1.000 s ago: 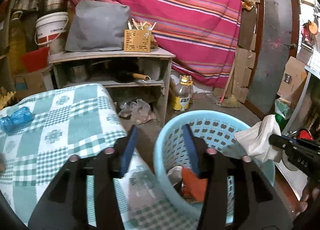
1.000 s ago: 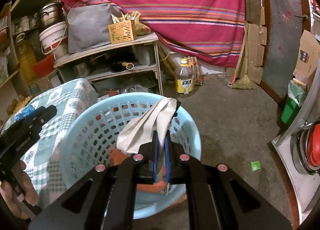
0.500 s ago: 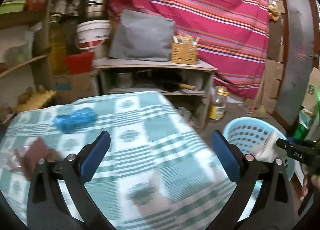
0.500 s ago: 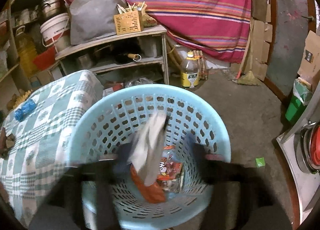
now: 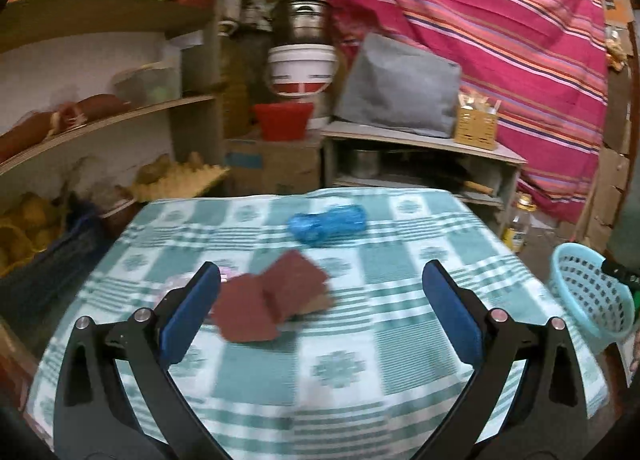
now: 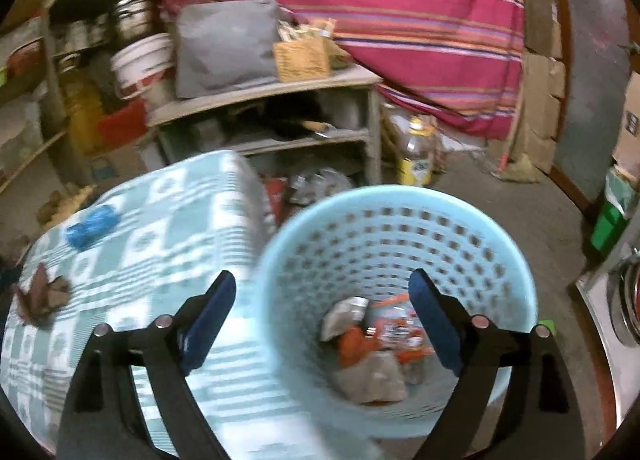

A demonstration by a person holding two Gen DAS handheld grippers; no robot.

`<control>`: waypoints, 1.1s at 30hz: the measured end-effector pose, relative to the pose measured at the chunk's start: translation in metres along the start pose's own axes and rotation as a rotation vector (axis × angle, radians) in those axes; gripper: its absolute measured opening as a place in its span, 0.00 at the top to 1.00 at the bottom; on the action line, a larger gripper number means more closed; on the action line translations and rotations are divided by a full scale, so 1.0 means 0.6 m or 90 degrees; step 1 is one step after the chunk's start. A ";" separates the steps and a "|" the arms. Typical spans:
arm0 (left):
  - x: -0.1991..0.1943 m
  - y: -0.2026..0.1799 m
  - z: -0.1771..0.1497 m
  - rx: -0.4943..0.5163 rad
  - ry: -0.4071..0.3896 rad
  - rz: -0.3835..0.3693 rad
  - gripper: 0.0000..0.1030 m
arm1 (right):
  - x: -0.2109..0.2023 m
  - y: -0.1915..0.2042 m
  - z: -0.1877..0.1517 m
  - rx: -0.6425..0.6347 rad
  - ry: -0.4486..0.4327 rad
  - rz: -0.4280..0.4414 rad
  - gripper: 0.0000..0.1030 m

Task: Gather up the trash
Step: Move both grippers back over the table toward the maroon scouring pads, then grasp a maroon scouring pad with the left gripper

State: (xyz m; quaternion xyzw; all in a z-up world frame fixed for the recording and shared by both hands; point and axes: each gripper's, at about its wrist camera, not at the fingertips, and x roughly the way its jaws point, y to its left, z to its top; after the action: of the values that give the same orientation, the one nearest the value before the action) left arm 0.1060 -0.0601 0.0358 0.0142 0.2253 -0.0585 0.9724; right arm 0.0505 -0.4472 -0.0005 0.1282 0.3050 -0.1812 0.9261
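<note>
Two grippers are gaping wide, empty; the left gripper [image 5: 320, 308] is hovering nearer the crumpled maroon paper scrap [image 5: 272, 300] lying on the green-checked tablecloth [image 5: 400, 324], just left of centre, while the right gripper [image 6: 322, 310] is facing the pale-blue perforated plastic basket [image 6: 400, 236].

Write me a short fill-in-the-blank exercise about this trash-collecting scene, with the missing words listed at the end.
1. The left gripper hangs over the checked tablecloth with its jaws ____.
2. The crumpled bag lying on the tablecloth beyond the brown wrapper is ____ in colour.
3. The right gripper is open and holds ____.
4. The collected trash lies at the bottom of the light blue ____.

Missing words: open; blue; nothing; basket
</note>
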 end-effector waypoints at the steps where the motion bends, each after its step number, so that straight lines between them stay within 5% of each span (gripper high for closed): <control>1: -0.001 0.016 -0.003 0.002 0.001 0.011 0.05 | -0.005 0.018 -0.002 -0.008 -0.005 0.009 0.14; 11: 0.009 0.103 -0.033 -0.006 0.022 0.055 0.05 | -0.018 0.198 -0.034 -0.108 -0.021 0.087 0.12; 18: 0.026 0.144 -0.048 -0.020 0.037 0.069 0.05 | -0.011 0.258 -0.047 -0.124 -0.026 0.125 0.12; 33: 0.100 0.169 -0.058 -0.067 0.083 -0.001 0.05 | 0.027 0.345 -0.078 -0.215 -0.030 0.097 0.11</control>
State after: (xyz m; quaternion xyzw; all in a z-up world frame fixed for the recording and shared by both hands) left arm 0.1563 0.0361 -0.0215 -0.0337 0.2908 -0.0464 0.9551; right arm 0.1242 -0.2483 -0.0207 -0.0106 0.2990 -0.0596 0.9523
